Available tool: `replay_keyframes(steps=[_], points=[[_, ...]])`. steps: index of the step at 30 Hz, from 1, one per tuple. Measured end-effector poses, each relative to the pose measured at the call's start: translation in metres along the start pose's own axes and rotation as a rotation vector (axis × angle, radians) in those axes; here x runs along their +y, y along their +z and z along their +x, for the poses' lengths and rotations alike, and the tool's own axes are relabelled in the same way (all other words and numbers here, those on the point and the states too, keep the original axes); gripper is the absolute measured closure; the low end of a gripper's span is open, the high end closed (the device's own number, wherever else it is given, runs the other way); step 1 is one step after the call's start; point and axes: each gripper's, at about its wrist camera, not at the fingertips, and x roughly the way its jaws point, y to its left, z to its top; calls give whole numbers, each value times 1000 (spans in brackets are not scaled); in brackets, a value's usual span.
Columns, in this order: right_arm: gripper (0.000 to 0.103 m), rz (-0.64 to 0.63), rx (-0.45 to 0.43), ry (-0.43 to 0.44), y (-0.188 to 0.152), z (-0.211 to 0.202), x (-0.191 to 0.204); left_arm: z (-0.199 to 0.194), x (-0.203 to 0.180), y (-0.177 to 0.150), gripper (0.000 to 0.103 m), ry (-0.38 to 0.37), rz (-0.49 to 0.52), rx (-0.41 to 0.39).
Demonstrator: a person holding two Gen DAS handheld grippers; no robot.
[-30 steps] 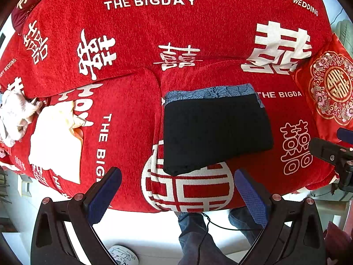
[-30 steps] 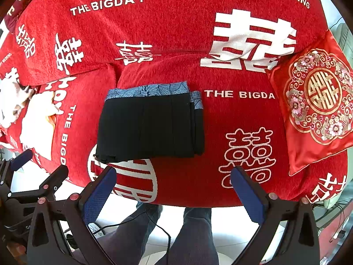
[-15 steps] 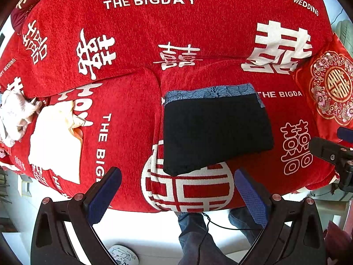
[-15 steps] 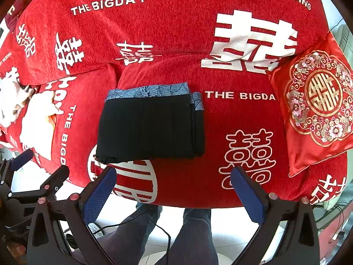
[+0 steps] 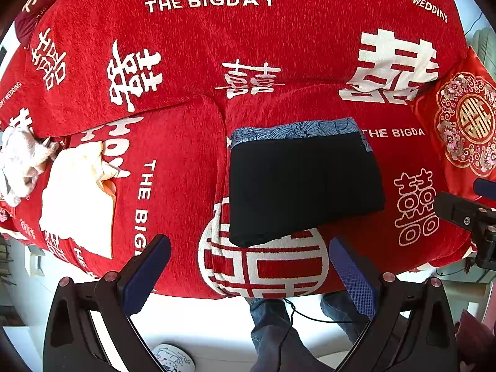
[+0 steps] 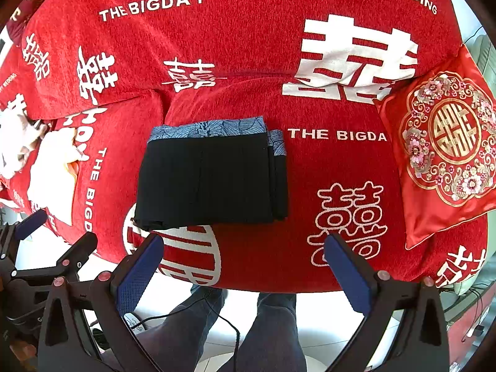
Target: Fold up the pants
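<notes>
We found the pants [image 5: 305, 186] already folded into a compact dark rectangle at centre frame, lying flat on the red sofa [image 5: 173, 167] seat, patterned blue waistband at the upper edge. The left gripper [image 5: 248, 276] and the right gripper [image 6: 241, 266] hung at the bottom of their frames, jaws spread wide, holding nothing, clear of the cloth. We judged the folding done; at most a tidy of the stepped right edge remained.

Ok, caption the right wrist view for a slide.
Folded black pants lie on the red sofa; the open right gripper hangs empty before them.
</notes>
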Motion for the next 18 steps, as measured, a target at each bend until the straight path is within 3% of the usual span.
replay_keyframes(steps=[18], points=[[0, 3, -2, -1, -2, 0, 1, 0, 1, 0, 1, -2, -2, 2]])
